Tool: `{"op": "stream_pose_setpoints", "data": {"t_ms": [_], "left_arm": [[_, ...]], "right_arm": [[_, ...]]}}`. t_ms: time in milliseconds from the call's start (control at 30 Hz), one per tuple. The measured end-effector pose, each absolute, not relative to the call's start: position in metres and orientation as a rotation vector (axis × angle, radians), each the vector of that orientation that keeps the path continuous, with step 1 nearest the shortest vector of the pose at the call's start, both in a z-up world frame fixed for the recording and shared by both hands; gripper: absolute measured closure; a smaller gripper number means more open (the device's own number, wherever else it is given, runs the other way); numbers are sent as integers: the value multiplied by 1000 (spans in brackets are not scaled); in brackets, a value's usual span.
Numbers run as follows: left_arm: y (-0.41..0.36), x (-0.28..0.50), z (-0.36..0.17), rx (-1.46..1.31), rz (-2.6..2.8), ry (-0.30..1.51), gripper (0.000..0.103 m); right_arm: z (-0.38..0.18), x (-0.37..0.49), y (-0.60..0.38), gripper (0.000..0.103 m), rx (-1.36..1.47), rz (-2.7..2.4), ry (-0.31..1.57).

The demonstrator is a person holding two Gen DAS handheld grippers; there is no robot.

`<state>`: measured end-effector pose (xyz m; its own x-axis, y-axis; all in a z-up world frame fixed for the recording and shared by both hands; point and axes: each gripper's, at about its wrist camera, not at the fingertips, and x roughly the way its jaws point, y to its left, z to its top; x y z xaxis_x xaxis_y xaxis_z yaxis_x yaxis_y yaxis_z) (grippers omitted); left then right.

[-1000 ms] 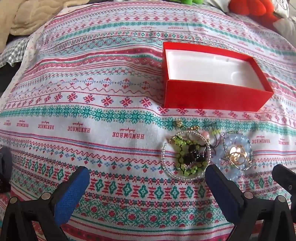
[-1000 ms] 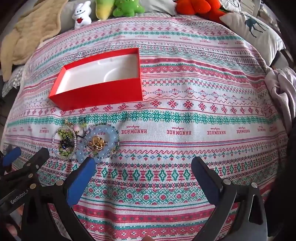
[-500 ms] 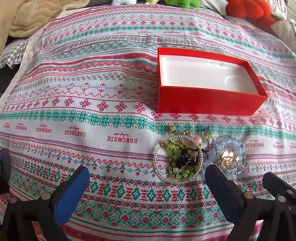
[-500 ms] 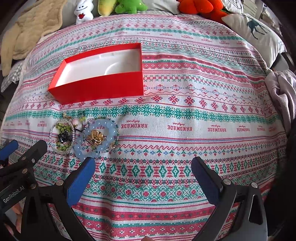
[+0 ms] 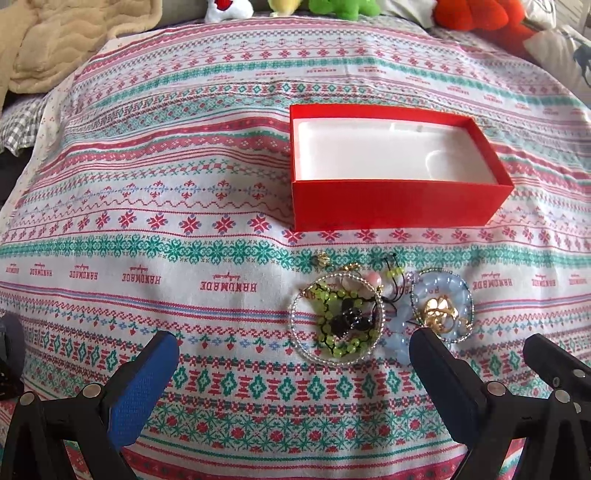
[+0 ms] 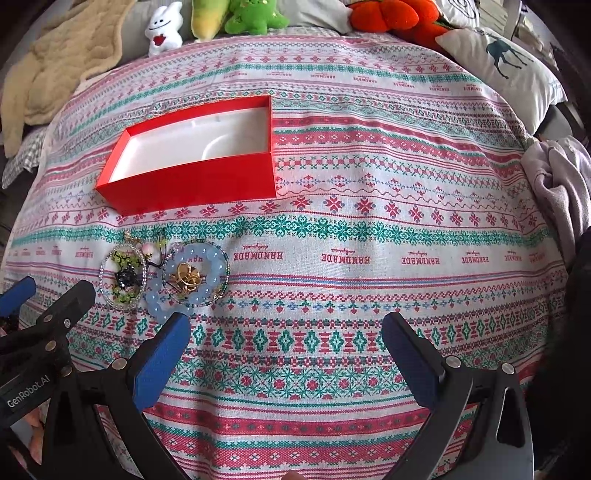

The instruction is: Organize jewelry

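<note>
in the left wrist view, the left gripper point(image 5: 291, 363) is held released, nothing between its blue pads point(image 5: 142, 384). the jewelry pile point(image 5: 380, 314) is seen on the patterned bedspread point(image 5: 166, 221), just in front of one red box point(image 5: 397, 171) (white inside, nothing in it). two beaded hoops are counted there, a clear one point(image 5: 337, 319) and a blue one point(image 5: 441, 304), touching.

in the right wrist view, the right gripper point(image 6: 286, 349) is likewise released over bare cloth, the pile point(image 6: 164, 273) lying near its left pad. four plush toys point(image 6: 255, 16) and one deer pillow point(image 6: 498, 59) are ranged behind.

Soft, even daylight, faint shadows, sharp centre, strong fisheye bending at edges.
</note>
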<state>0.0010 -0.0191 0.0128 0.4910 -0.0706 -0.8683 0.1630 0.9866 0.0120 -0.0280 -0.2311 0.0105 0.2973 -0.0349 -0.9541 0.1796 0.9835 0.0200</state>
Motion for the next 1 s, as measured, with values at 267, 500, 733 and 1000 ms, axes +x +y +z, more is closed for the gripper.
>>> {"op": "stream_pose_setpoints", "data": {"t_ms": [267,500,733,1000], "left_arm": [[-16,0,12,97,-137,1051,1],[-16,-1,11,105,-143,1054,1],[-12,-2,11,102,-139,1054,1],[-10,-2,12,95,-142,1051,1]], "right_arm": [[14,-31,-236,0,130,-151,1250],[14,-31,-232,0,124,-146,1253],[12,-30,-232,0,121,-147,1255],[11,-29,-231,0,119,-146,1257]]}}
